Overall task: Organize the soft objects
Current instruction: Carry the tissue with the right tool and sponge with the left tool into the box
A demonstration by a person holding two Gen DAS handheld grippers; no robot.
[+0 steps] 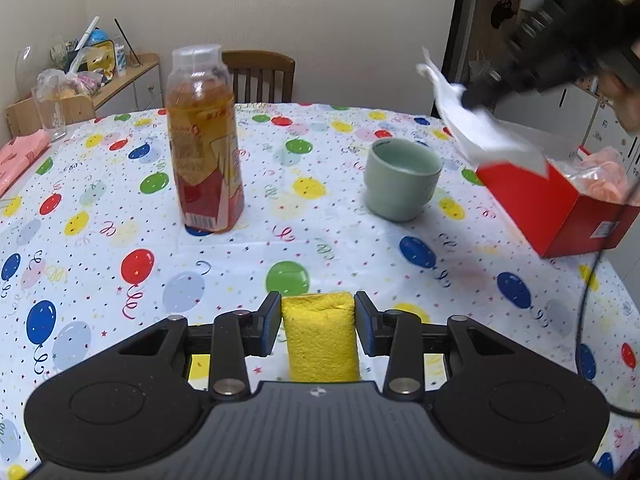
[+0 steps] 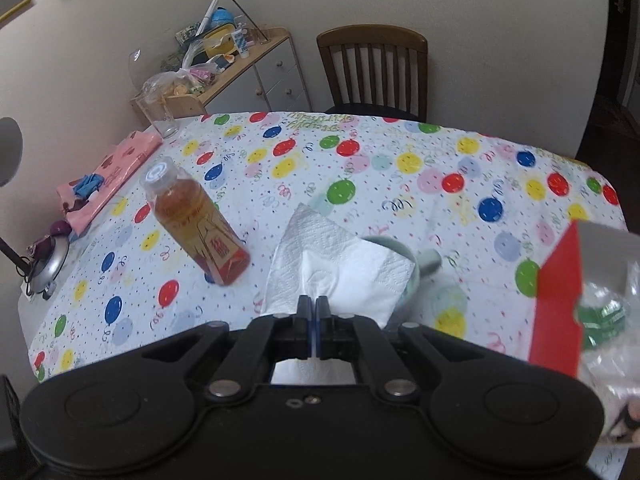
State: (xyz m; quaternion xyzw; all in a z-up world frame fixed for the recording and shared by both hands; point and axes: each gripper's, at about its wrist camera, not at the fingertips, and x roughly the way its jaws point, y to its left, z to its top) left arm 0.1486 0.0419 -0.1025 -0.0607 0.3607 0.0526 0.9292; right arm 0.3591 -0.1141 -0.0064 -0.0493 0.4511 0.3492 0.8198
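Now, with my right gripper [image 2: 312, 306] pinched shut on the white napkin [image 2: 336, 264] in the air above the green cup [image 1: 402, 178] and my left gripper [image 1: 318, 320] squeezing the yellow sponge [image 1: 320, 336], I should carry the napkin slowly so it doesn't tear or slip.

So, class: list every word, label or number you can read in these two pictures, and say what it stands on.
Bottle label: printed text and barcode, too blurred to read.
Red box sticker: too small to read.
Tablecloth gold lettering at the far edge: illegible.
Nothing else carries text.
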